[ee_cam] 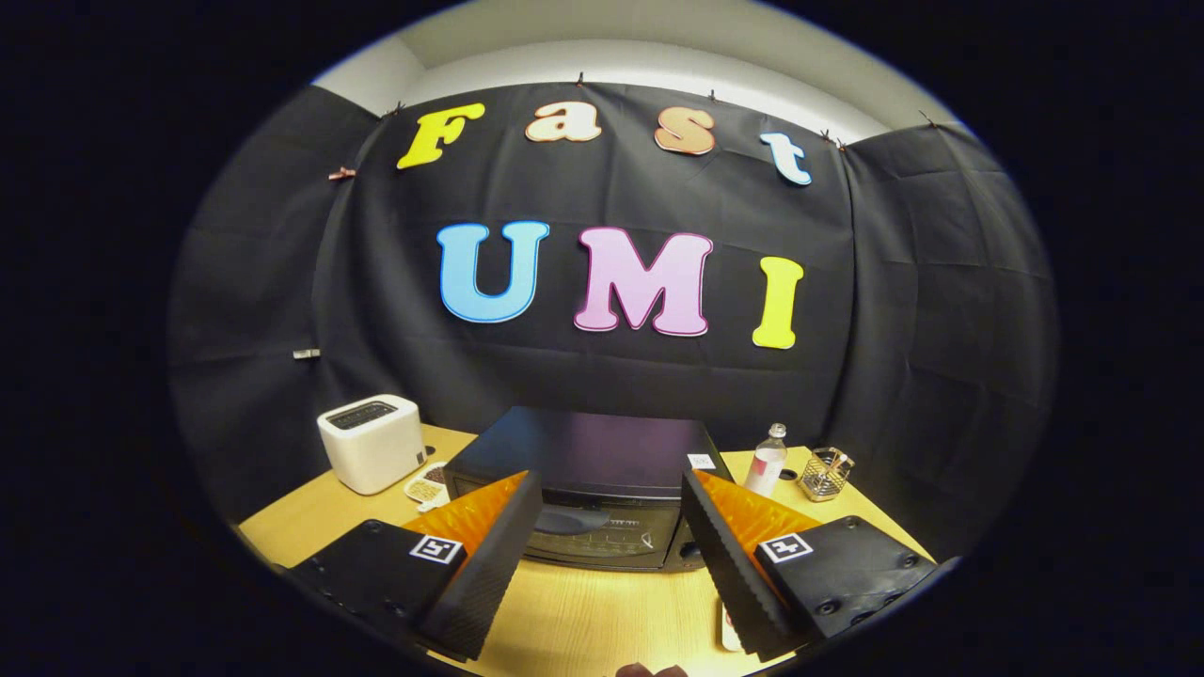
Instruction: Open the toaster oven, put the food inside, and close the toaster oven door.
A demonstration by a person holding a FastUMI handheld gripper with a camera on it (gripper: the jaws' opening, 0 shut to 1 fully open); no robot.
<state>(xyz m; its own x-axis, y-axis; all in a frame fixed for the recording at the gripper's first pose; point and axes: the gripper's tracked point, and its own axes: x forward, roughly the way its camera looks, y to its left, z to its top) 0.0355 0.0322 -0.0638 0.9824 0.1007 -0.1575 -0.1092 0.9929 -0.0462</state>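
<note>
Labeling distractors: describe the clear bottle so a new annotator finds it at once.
Start at the black toaster oven mid-table, just ahead of the open, empty tongs. The bottle stands upright on the wooden table off the oven's back corner, between it and a wire holder. It is the only clear, capped, slim upright thing; the white toaster sits on the oven's other side.

No legible word or number is found on any object. A square black-and-white marker (436,549) is carried on one finger mount of the gripper (609,480), and a second marker (785,546) on the other; the fingers are held wide apart, with nothing between them. A small white sticker (701,461) is fixed to the top of the toaster oven (583,451), its print too small to be read. Faint markings (611,541) on the oven front and the label of the bottle (767,463) cannot be made out.
</note>
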